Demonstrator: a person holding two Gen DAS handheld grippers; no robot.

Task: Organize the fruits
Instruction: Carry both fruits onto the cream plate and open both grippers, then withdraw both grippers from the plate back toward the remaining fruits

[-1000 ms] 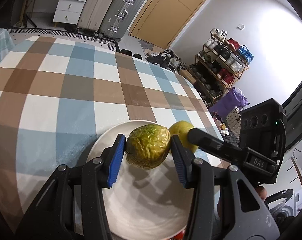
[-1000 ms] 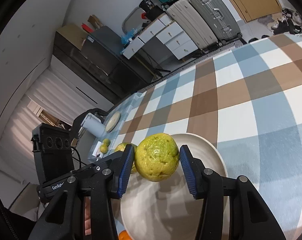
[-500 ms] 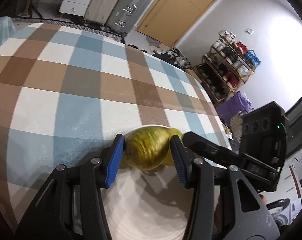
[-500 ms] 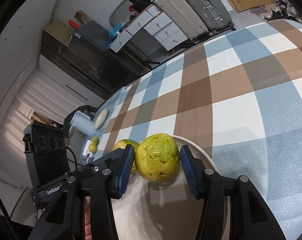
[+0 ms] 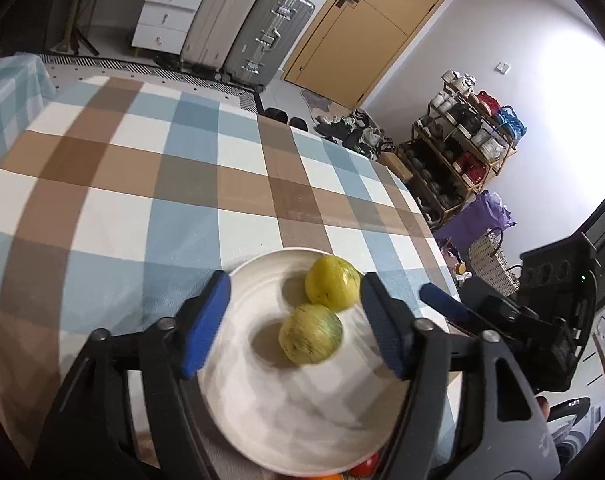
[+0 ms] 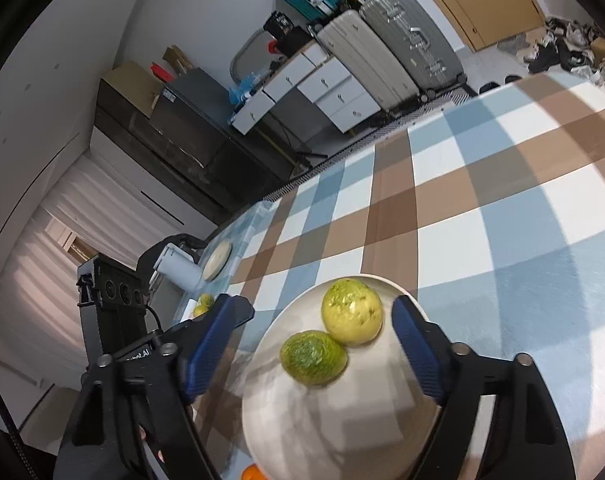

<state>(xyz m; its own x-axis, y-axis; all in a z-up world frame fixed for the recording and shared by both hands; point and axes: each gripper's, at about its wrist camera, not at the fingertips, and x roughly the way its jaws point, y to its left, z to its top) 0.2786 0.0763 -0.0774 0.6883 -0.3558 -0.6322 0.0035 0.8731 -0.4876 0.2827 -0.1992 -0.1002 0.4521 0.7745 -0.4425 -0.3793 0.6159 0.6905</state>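
Both grippers spread wide, holding nothing. Left gripper [image 5: 292,322] hangs over the white plate [image 5: 262,408], blue pads either side of the two fruits. Greener wrinkled fruit [image 5: 310,339] and yellower fruit [image 5: 332,287] sit on the plate, touching, yellow one nearer the far rim. Right gripper [image 6: 316,346] also above the plate [image 6: 342,432], same pair between its fingers: green [image 6: 313,357], yellow [image 6: 351,312]. Plate on checked tablecloth [image 5: 142,184]. Orange and red fruit peek out at the plate's near edge.

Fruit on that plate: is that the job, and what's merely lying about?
Job:
yellow fruit
green fruit
plate
left hand-held gripper, open
right hand-held gripper, open

Lying about:
suitcases
drawers
shoe rack
door
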